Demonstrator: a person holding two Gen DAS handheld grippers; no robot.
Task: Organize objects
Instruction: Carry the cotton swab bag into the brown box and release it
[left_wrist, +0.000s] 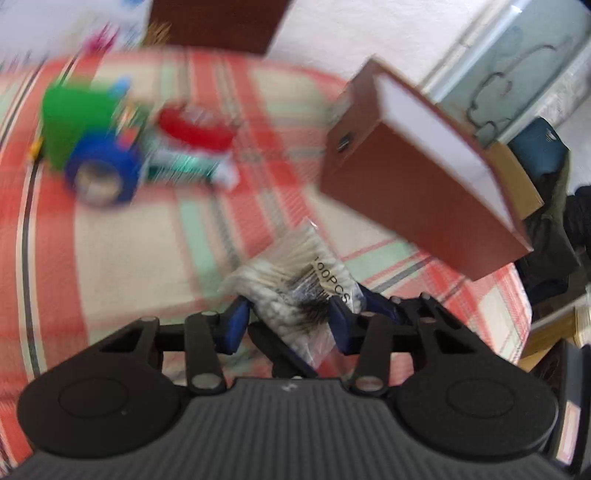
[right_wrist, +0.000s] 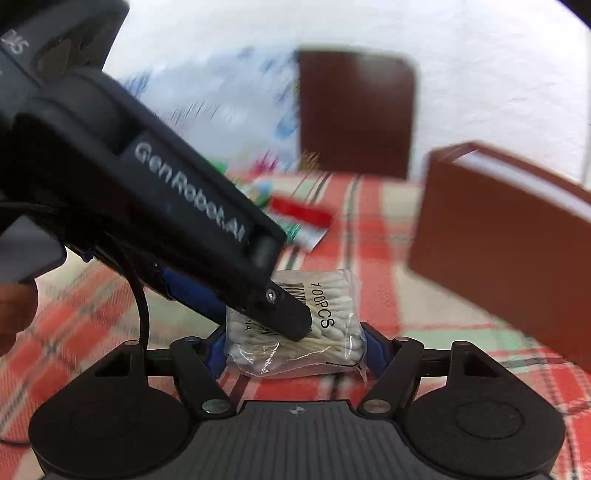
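Clear plastic packet of cotton swabs (right_wrist: 295, 328) over your red plaid cloth (right_wrist: 369, 221), clenched by your right gripper (right_wrist: 295, 350), also clenched by your left gripper (left_wrist: 288, 321), brown box (left_wrist: 424, 184) beside.

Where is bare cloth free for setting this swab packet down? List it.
Free: plaid tablecloth between the blue tape roll and clear cotton-swab packet. Crowded: far left, around the green box and red-white package; right, the brown box.

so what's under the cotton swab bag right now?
Plaid cloth lies beneath and around the cotton swab bag. The left gripper covers the bag's left part, and the bag sits between the right gripper fingers. Whether it rests on the cloth cannot be told.
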